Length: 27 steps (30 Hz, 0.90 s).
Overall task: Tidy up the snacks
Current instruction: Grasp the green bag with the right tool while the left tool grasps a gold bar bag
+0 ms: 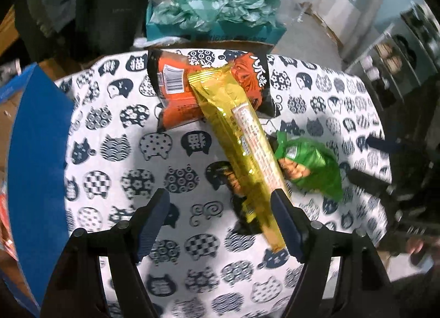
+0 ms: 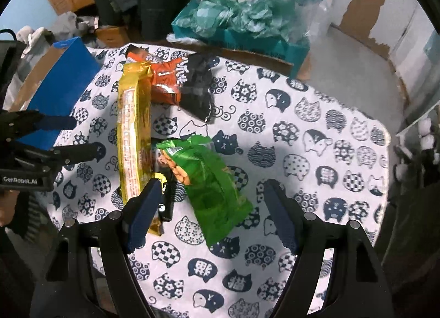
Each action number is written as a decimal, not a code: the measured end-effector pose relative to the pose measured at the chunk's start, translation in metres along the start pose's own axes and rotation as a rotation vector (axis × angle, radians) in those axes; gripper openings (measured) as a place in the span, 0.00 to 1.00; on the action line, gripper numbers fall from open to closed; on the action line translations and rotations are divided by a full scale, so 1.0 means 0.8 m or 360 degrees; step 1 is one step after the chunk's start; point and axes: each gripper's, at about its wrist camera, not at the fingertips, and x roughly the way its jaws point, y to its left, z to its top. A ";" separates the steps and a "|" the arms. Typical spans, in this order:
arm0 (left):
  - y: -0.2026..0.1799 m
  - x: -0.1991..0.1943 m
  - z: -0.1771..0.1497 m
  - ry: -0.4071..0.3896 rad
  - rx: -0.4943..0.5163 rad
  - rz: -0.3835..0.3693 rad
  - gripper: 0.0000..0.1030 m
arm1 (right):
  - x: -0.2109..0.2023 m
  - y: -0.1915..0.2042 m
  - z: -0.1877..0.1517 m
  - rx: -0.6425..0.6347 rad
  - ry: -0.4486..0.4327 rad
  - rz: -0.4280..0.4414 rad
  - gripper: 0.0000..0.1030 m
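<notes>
Left gripper (image 1: 220,205) and right gripper (image 2: 211,197) hover with jaws wide, holding nothing. The long gold snack pack (image 1: 242,147) lies on the cat-print cloth (image 1: 123,153). The green snack bag (image 2: 211,177) lies just beside the gold pack; the orange-black snack bag (image 1: 176,89) lies under its far end.

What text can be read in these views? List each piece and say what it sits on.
"GenRobot.AI": white lettering on the black body of the left gripper, seen from the right wrist view.
Large white characters on the orange-and-black snack bag: visible, but I cannot read them reliably.
Barcode and small print on that bag: too small.
Fine print on the long gold packet and the label on the green packet: blurred, unreadable.
</notes>
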 end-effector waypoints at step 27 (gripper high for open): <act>-0.004 0.060 0.025 0.0119 -0.0045 -0.0158 0.40 | 0.094 -0.003 -0.007 -0.0080 0.0196 0.0127 0.74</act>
